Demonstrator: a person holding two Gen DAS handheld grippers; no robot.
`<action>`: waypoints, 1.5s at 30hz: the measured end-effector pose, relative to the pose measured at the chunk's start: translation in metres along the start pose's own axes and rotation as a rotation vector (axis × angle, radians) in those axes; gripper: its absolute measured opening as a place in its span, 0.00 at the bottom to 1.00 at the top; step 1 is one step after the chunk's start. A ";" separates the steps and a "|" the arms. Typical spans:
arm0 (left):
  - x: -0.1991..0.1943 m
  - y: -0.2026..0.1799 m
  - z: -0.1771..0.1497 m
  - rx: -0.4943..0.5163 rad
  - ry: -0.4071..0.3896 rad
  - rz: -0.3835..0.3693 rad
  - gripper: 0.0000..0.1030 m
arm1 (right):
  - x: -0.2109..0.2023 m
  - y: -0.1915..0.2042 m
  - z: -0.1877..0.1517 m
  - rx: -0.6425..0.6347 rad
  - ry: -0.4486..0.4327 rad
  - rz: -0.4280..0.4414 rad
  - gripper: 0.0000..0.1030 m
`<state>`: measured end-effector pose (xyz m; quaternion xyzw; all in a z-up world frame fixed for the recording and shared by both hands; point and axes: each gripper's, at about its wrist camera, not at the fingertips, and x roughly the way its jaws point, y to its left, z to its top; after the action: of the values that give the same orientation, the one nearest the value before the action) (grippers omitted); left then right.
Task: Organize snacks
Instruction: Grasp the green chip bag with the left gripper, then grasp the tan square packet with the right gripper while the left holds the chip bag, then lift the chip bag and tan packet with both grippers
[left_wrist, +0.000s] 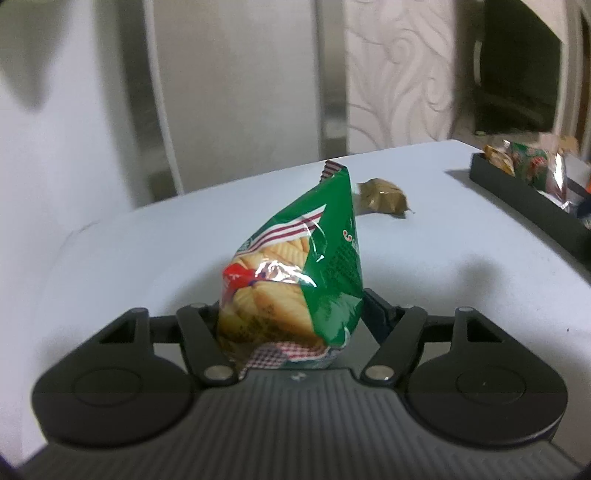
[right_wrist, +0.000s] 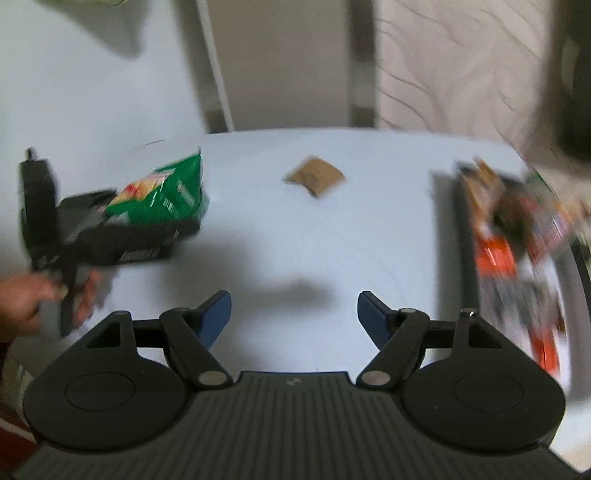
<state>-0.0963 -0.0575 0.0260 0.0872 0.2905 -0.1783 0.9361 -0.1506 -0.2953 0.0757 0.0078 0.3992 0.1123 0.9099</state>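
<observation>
The left gripper (left_wrist: 291, 314) pinches a crinkly green foil packet (left_wrist: 295, 273) (biscuits pictured); the right gripper (right_wrist: 293, 317) gapes empty over a smooth pale table (right_wrist: 332, 240), probably laminate.

You had a pale blue table (left_wrist: 147, 251) under everything. A small brown snack packet (left_wrist: 384, 196) lay alone on it near the far edge. Along its right side sat a black tray (left_wrist: 524, 199), filled with mixed snack packets (left_wrist: 532, 166).
</observation>
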 end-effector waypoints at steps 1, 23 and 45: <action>-0.004 0.000 -0.002 -0.015 0.005 0.011 0.71 | 0.010 -0.001 0.011 -0.044 -0.003 0.012 0.77; -0.017 -0.013 -0.013 -0.181 0.083 0.194 0.80 | 0.217 -0.046 0.151 -0.436 0.142 0.116 0.50; 0.020 -0.042 0.005 -0.011 0.072 0.073 0.80 | 0.077 -0.005 0.014 -0.264 0.131 0.110 0.53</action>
<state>-0.0944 -0.1032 0.0155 0.0989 0.3215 -0.1392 0.9314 -0.0892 -0.2826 0.0289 -0.0974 0.4382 0.2139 0.8676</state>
